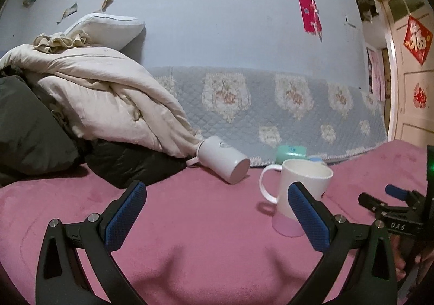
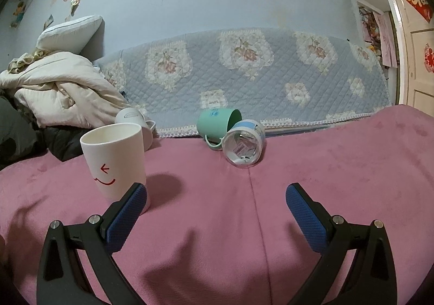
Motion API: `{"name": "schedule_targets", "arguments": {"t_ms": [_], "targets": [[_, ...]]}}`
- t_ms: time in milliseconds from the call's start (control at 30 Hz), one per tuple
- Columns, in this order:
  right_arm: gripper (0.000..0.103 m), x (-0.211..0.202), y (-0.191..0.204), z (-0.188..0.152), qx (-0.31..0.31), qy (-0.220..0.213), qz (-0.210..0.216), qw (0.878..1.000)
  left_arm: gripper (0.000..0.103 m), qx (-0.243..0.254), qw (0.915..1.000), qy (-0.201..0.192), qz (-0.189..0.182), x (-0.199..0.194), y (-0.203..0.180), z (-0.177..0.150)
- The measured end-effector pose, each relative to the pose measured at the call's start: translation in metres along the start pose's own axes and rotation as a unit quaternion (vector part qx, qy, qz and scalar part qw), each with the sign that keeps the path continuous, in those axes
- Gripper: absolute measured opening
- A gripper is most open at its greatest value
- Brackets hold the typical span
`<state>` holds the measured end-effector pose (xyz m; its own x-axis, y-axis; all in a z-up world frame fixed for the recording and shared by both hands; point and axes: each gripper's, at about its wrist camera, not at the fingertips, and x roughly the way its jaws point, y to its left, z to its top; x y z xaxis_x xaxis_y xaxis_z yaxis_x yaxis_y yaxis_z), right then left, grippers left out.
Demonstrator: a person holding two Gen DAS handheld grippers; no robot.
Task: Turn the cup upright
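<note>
Nearest the lens, the left gripper (image 1: 217, 212) has its blue-padded fingers spread wide with nothing between them, hovering low over the pink fleece blanket (image 1: 190, 223); the right gripper (image 2: 217, 212) is likewise wide open and empty. Just off the left gripper's right finger stands a tall white ceramic mug with a pink base and a red smiley face (image 1: 294, 196), upright, mouth up, and apparently empty inside. Three other cups lie on their sides. A white cylindrical mug with a pinkish base (image 1: 222, 162) lies ahead of the left gripper, its base turned toward the camera and to the right, its mouth against the rumpled cream quilt (image 1: 103, 93); its long axis runs from far-left to near-right. A mint-green plastic mug (image 2: 217, 123) and a clear round tumbler with a pale blue band (image 2: 244, 146) lie touching, ahead of the right gripper and slightly right of centre; the tumbler's mouth or base faces the camera, with a label showing through. The left gripper is judged nearer the white tipped mug, the right nearer the green and clear pair.
</note>
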<state>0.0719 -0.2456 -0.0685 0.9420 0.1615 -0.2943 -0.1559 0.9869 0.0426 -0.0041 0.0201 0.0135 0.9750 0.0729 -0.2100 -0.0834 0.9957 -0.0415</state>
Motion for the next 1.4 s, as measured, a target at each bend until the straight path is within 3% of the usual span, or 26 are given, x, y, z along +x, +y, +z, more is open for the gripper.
{"name": "schedule_targets", "arguments": {"t_ms": [1400], "targets": [[0.103, 0.0004, -0.0041, -0.0015, 0.008, 0.007, 0.001, 1.0, 0.103, 0.008, 0.9996, 0.025, 0.005, 0.0072, -0.0015, -0.0027]]}}
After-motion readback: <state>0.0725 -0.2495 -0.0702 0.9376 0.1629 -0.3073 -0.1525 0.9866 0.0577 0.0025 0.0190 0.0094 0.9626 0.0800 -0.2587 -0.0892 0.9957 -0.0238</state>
